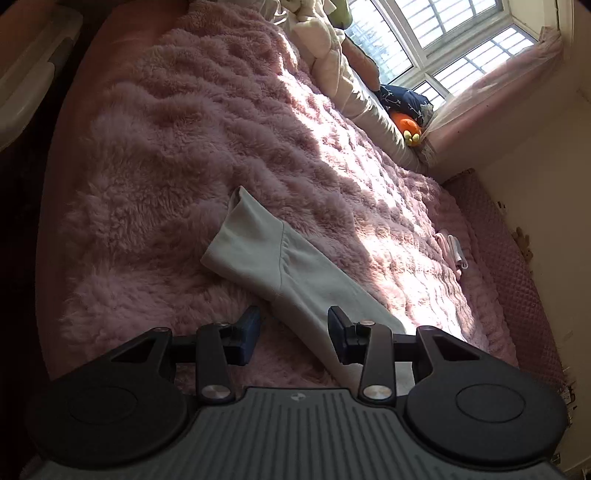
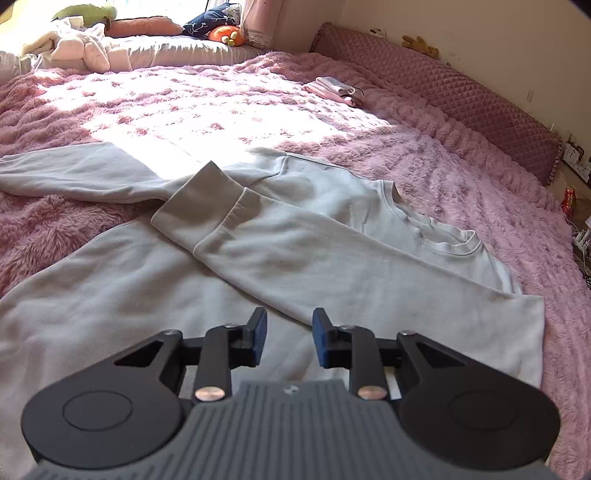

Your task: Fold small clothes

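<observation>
Just beyond open jaws, grey sweatshirt (image 2: 258, 258)

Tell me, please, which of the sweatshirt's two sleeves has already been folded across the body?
The sleeve beside the collar, cuff resting mid-chest. The other sleeve lies stretched out over the pink blanket.

Pale grey on fluffy pink

Plain light-grey sweatshirt (image 2: 280, 236) on a pink blanket (image 2: 229, 99); upper right, mauve quilted diamond-pattern bolster (image 2: 454, 92); upper middle, orange toy (image 2: 225, 35).
</observation>
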Demonstrator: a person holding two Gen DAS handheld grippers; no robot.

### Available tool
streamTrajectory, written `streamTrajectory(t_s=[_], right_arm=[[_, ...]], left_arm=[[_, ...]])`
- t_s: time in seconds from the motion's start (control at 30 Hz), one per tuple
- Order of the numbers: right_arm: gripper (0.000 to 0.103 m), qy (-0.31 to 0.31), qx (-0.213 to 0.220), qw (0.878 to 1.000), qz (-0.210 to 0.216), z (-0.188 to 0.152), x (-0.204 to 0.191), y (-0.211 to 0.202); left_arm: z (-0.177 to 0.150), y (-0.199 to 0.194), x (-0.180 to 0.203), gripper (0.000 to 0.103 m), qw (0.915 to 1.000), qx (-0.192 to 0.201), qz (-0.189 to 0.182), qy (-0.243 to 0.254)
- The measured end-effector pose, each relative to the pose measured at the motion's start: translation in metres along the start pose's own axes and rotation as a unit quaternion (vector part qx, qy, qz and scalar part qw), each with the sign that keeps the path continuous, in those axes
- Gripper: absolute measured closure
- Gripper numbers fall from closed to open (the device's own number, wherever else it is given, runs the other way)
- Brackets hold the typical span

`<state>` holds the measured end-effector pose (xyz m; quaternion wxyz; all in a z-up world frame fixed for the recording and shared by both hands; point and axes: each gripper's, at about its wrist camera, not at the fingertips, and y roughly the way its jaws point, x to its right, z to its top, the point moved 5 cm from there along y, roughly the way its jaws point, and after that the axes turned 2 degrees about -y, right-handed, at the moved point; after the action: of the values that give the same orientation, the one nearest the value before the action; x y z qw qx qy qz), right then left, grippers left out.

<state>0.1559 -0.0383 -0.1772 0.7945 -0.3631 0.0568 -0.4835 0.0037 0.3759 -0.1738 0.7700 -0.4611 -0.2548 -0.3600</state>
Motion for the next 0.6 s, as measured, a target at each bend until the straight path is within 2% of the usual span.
streamTrajectory(t_s=[0.3,0.33,0.37,0.4,0.43,0.6], right_arm=[[0.081,-0.017,-0.005,1.000,-0.007,0.009,-0.002,-0.001],[0.081,-0.017,-0.006,1.000,-0.009,0.008,-0.001,-0.002],[0.080,-0.016,-0.008,1.000,-0.010,0.007,0.000,-0.002],[0.080,-0.015,-0.010,1.000,-0.012,0.005,0.001,-0.002],[0.080,-0.013,-0.013,1.000,-0.013,0.004,0.002,-0.002],[0.079,-0.012,-0.016,1.000,-0.012,-0.002,0.006,-0.006]], left_arm=[[0.021,0.035,-0.022,0.055,0.9961,0.033,-0.014,-0.081],[0.020,0.034,-0.022,0.062,0.9948,0.038,-0.024,-0.091],[0.020,0.033,-0.020,0.084,0.9950,0.044,-0.022,-0.087],[0.019,0.032,-0.018,0.093,0.9956,0.047,-0.018,-0.079],[0.019,0.030,-0.014,0.097,0.9959,0.052,-0.021,-0.072],[0.032,0.020,0.013,0.097,0.9934,0.075,-0.062,-0.062]])
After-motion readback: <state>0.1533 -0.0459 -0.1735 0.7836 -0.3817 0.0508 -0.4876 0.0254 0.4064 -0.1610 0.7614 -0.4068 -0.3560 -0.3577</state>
